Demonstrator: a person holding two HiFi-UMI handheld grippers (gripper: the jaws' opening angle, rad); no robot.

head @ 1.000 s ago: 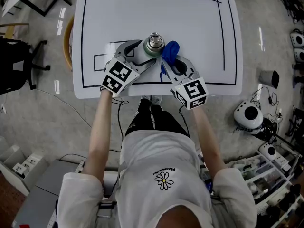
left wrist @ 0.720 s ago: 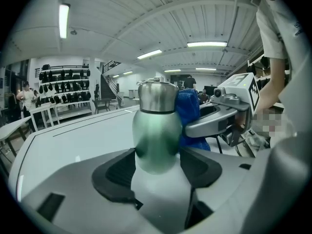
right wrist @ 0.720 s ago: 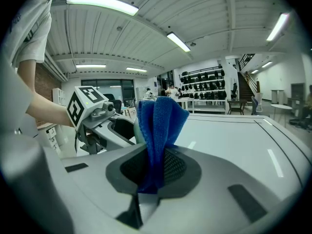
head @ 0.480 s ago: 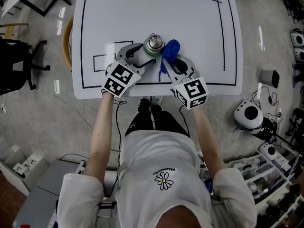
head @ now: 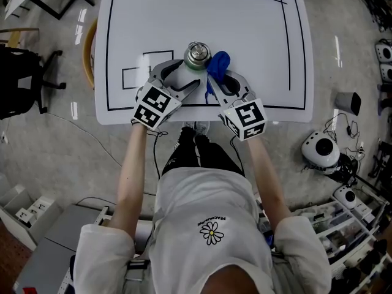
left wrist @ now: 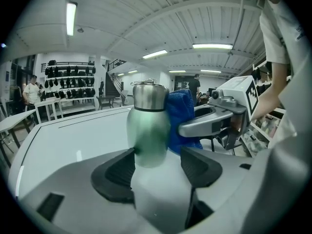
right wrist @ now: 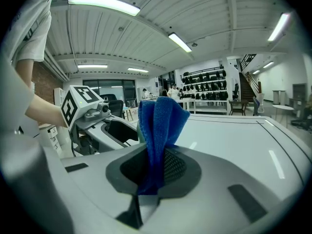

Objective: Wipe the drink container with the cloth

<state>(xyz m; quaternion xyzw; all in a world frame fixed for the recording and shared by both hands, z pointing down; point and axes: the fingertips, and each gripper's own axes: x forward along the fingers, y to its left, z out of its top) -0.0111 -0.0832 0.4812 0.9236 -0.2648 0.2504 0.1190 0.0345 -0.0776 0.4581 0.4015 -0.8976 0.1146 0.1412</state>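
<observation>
Bottle [left wrist: 148, 126] stands upright on the table [head: 257, 41], just above centre in the head view, near the table edge closest to the person and right of the small marked rectangle

Left gripper [left wrist: 157, 167]: jaws have just been closing in and now bracket the lower body of the bottle. Pad on frame-left of the left gripper view looks to be at the wall, while the other pad shows a sliver of gap with blue behind it. I read that as spread and not clamped

Right gripper [right wrist: 153, 167]: pressed together on the cloth [right wrist: 158, 130]. The fold sticks up out of the pads, and in the head view it sits just right of the steel cap. Can't confirm it touches the bottle

Risks from here:
- the bottle is tall and narrow, so if the left grip isn't firm, a sideways wipe high on the shoulder could tip it or skate it toward the near edge
- only a narrow fold of cloth is pinched, so drag on the metal could pull it out of the pads
- the two grippers are very close at centre frame, so a wider stroke could knock a right finger into the left jaw or the bottle
- squeezing harder off-centre could spin the bottle out of the jaws
</observation>
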